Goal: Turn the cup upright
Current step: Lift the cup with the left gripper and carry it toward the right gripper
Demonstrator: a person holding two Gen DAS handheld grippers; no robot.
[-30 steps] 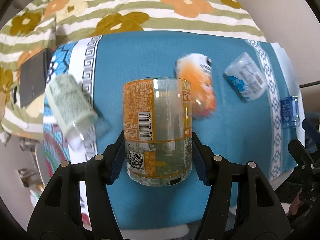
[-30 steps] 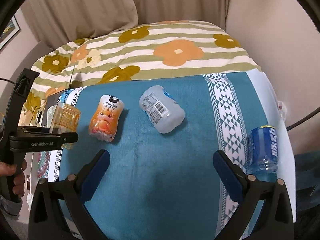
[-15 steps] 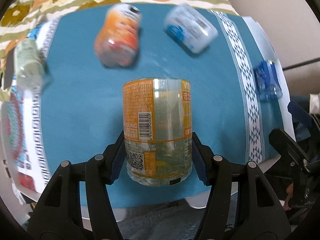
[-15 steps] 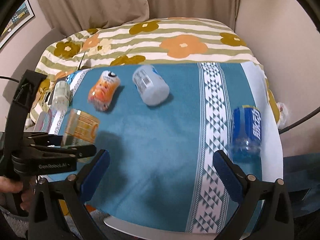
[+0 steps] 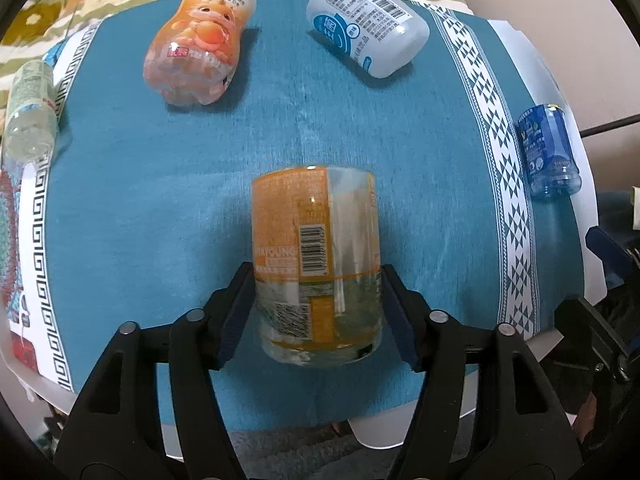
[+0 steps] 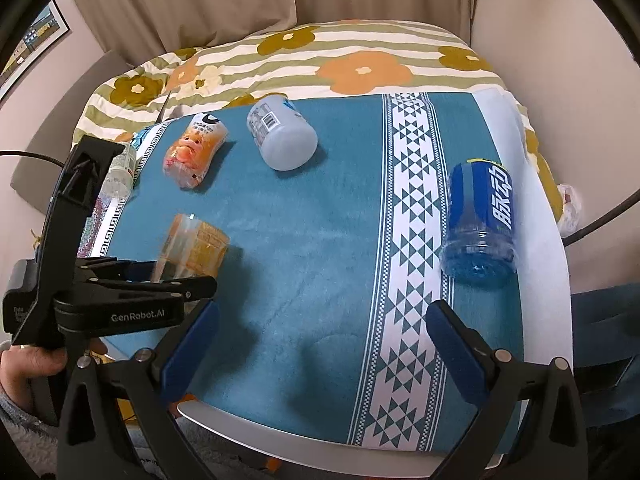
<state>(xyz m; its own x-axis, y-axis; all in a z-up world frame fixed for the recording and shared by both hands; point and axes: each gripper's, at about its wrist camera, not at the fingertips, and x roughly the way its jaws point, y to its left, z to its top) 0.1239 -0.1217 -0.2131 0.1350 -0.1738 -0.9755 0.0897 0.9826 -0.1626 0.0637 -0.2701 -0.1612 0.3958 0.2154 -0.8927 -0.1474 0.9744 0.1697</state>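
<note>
Cup point(image 5: 316, 256) labelled "YOUNG", barcode visible, between left gripper point(image 5: 316, 320) fingers.

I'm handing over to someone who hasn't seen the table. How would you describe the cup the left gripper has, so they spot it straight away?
Start from the teal cloth with the white triangle band over the table. At its near left edge, the left gripper is shut on a clear cup with an orange label. The other four cups lie loose on the cloth; this one alone sits between gripper fingers, and its label carries a barcode and a QR code.

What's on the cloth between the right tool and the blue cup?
Nothing: in the right wrist view, only bare teal cloth lies between the open right tool and the blue cup.
</note>
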